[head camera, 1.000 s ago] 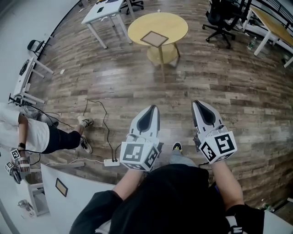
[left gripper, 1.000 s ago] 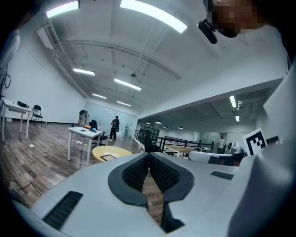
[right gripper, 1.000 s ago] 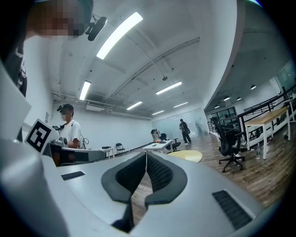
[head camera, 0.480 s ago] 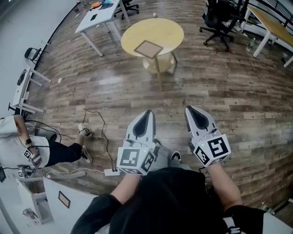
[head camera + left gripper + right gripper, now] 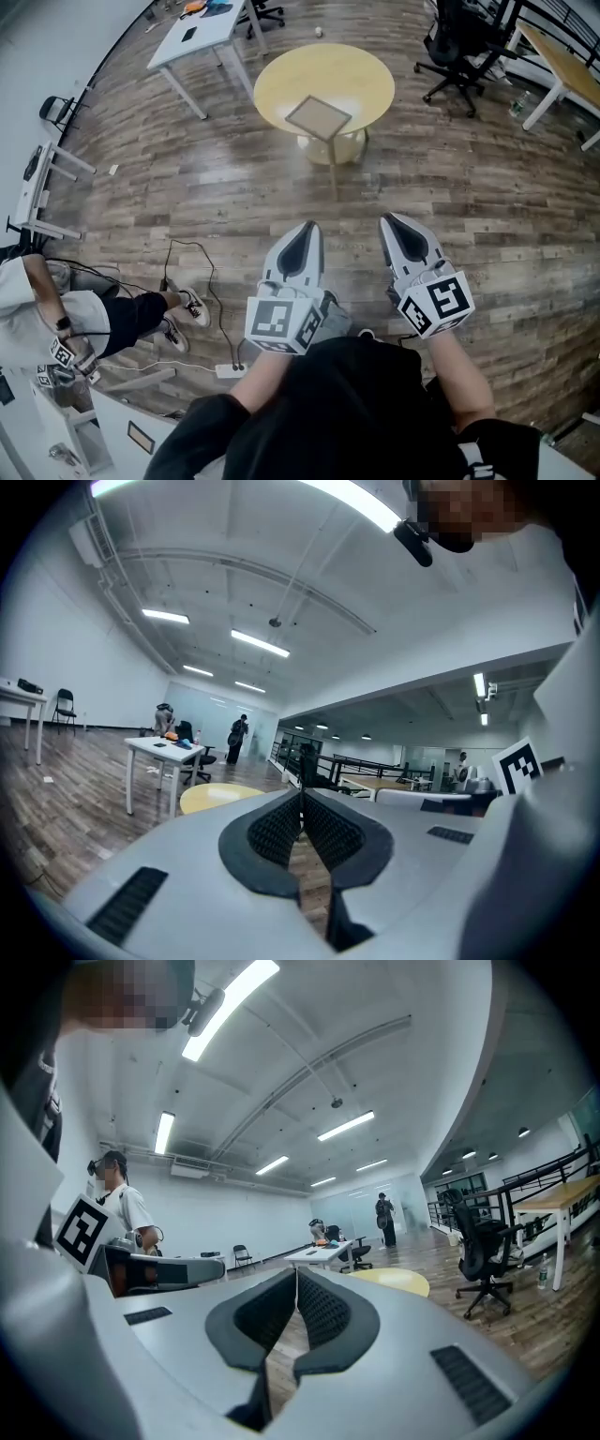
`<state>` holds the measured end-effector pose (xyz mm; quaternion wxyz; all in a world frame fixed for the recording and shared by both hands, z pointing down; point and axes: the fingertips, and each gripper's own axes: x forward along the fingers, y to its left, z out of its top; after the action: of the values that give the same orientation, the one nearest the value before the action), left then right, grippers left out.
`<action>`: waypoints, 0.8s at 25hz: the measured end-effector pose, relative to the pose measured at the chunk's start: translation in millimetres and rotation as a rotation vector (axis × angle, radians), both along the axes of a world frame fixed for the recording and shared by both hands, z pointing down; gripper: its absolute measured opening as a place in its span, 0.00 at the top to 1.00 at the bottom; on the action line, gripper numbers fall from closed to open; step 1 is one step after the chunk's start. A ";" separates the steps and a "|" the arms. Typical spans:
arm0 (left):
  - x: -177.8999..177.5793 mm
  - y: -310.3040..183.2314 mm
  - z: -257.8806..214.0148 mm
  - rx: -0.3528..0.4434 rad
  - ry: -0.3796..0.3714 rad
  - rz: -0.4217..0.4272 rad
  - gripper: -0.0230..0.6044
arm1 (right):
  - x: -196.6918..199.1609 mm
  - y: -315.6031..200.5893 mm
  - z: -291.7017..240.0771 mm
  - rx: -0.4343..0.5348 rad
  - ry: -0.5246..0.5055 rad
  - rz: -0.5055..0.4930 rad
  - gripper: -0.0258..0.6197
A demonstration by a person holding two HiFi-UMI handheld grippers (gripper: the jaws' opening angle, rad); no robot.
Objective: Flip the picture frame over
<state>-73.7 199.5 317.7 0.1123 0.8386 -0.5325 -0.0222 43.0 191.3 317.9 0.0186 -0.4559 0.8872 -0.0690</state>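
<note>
You stepped closer to one round worktop (image 5: pixel 281 80) bearing one picture frame (image 5: pixel 318 117); left gripper (image 5: pixel 309 227) and right gripper (image 5: pixel 388 219) fingers pressed together, empty.

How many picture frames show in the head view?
2. One picture frame lies on the round yellow table; a second frame on the white surface at lower left. More may be hidden.

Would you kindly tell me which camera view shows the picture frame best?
The head view: it looks down on the picture frame lying flat on the round yellow table, whole and unobstructed. The left and right gripper views each catch only a low sliver of that table, nearly edge-on; the frame cannot be made out there.
</note>
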 end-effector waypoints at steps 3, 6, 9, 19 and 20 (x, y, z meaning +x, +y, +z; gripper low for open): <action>-19.0 -27.2 1.9 0.002 0.004 0.020 0.92 | -24.9 -28.4 0.0 -0.004 0.005 -0.008 0.93; -33.0 -50.0 5.5 0.001 0.004 0.038 0.92 | -40.8 -53.6 -1.0 0.002 0.018 -0.003 0.93; -46.4 -73.3 10.2 -0.019 0.016 0.040 0.92 | -50.6 -77.4 -4.7 0.003 0.017 0.011 0.93; -42.2 -167.8 26.4 -0.041 0.006 0.048 0.92 | -43.9 -170.4 14.9 -0.013 0.028 0.017 0.93; -40.0 -182.3 27.6 -0.043 0.002 0.047 0.92 | -40.6 -184.9 16.4 -0.014 0.025 0.017 0.93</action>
<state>-113.6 17.2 345.2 0.1314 0.8482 -0.5131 -0.0092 2.4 6.5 334.3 0.0048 -0.4644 0.8829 -0.0694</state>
